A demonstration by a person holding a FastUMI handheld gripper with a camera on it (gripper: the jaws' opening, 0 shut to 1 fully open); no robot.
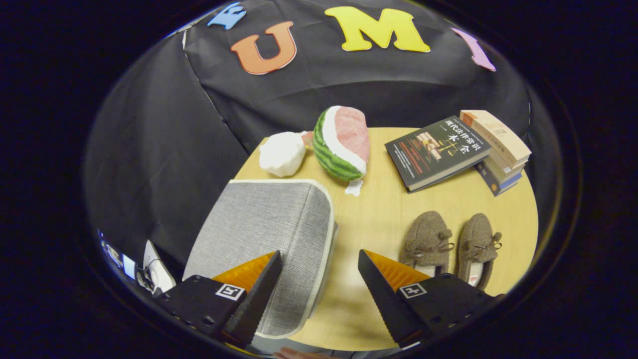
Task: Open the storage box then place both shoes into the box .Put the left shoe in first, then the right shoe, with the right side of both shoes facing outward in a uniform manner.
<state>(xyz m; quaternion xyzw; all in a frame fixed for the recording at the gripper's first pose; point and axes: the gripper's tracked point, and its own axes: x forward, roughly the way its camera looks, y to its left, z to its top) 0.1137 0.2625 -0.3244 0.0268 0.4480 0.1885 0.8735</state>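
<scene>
We see the gripper [316,279] with fingers spread wide, nothing between them, hovering over the desk [379,219]. Grey storage box [269,229], lid shut, sits lower left under the left finger. Two brown shoes [451,244] lie side by side lower right. Watermelon plush [343,143], white plush [282,153] and books [458,149] sit beyond.

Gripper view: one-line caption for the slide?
Open gripper hovers over the closed grey storage box, with the brown shoes side by side on the table.
</scene>
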